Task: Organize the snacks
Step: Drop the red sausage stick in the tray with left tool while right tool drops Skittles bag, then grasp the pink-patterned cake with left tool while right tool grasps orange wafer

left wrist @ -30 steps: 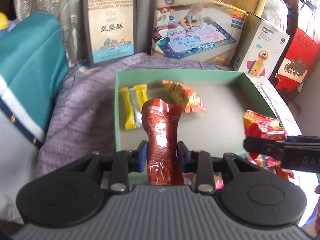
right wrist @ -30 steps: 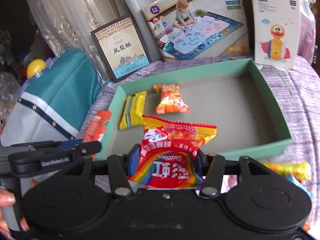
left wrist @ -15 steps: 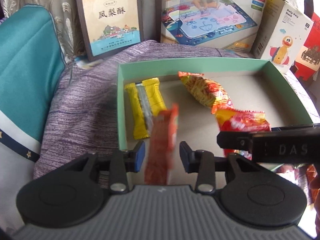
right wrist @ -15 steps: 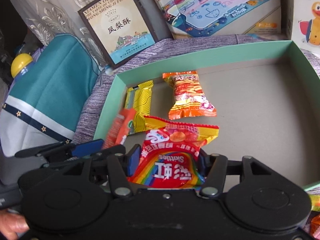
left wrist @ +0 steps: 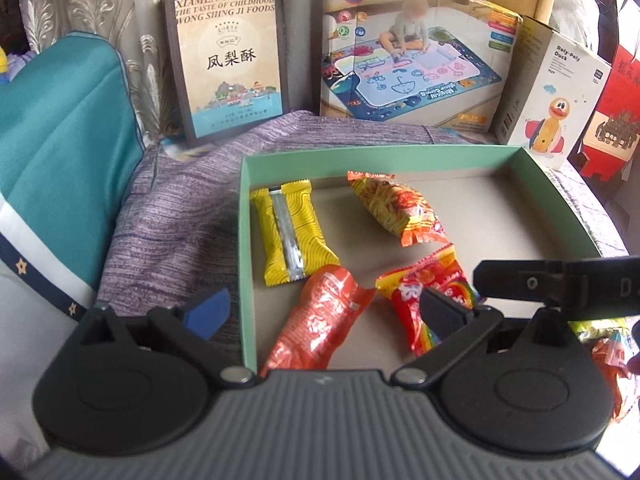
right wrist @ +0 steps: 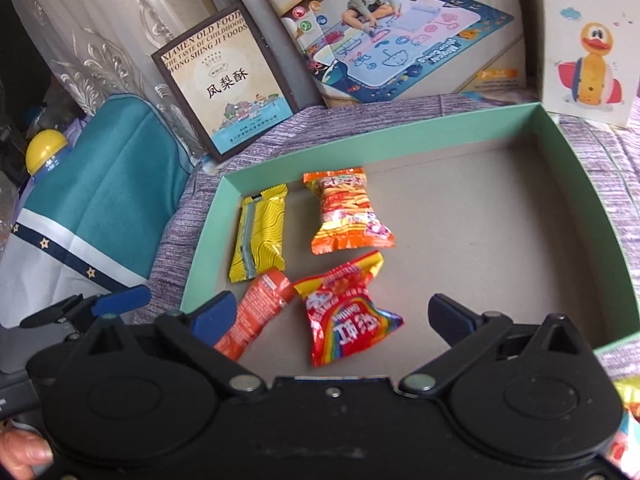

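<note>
Both tongs, left (left wrist: 323,308) and right (right wrist: 332,316), are opening wide and empty above light, crinkly, slippery snack packets (right wrist: 344,312) in the green tray (right wrist: 400,136), best pinched at their sealed ends.

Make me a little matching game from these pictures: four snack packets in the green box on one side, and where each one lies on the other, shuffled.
Packets:
1. yellow bar packet
2. orange noodle-snack packet
3. red tube-shaped packet
4. rainbow Skittles packet

Places in the green box:
A. near row, on the right of its neighbour
B. far row, against the box's left wall
C. near row, closest to the left hand-held gripper
D. far row, right of the yellow one

Pairs: 1-B, 2-D, 3-C, 4-A
</note>
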A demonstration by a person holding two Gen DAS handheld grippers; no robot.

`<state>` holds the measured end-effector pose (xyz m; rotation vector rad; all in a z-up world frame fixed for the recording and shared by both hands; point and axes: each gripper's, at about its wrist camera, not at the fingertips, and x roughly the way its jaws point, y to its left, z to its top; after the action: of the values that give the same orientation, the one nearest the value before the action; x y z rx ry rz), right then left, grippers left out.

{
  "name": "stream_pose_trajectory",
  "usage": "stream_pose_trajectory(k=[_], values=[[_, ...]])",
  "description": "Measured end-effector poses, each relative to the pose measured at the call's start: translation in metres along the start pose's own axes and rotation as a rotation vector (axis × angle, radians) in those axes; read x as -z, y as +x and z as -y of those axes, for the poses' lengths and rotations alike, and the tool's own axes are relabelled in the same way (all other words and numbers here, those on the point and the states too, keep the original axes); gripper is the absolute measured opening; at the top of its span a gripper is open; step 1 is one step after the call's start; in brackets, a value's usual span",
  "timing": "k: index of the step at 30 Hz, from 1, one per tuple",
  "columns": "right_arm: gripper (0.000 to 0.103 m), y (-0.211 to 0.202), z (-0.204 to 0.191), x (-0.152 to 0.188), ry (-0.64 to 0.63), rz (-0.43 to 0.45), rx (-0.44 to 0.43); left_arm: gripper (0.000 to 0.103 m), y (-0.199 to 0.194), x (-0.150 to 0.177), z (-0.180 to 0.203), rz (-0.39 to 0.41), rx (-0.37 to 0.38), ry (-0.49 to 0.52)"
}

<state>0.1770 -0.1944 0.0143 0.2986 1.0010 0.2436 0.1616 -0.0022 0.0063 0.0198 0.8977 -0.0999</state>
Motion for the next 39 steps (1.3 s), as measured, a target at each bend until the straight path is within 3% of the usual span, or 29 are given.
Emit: stream_pose_trajectory(k=[15,23,31,39], values=[[0.103,-0.075,0.038,0.05,0.034,0.071,0.051,0.103,-0.036,0.049,0.052,-0.065,0.07,0.051],[0.103,-0.091,0.093,0.079,0.087,0.061,0.109,0.103,-0.02,0.067,0.107,-0.121,0.092,0.142],[0.103,-0.102,0.151,0.104,0.177,0.073,0.181,0.103,0.012,0.071,0.152,-0.173,0.108,0.151],[0.084,-0.09,0.166,0.104,0.172,0.079,0.16,0.103,0.032,0.071,0.18,-0.185,0.106,0.197]])
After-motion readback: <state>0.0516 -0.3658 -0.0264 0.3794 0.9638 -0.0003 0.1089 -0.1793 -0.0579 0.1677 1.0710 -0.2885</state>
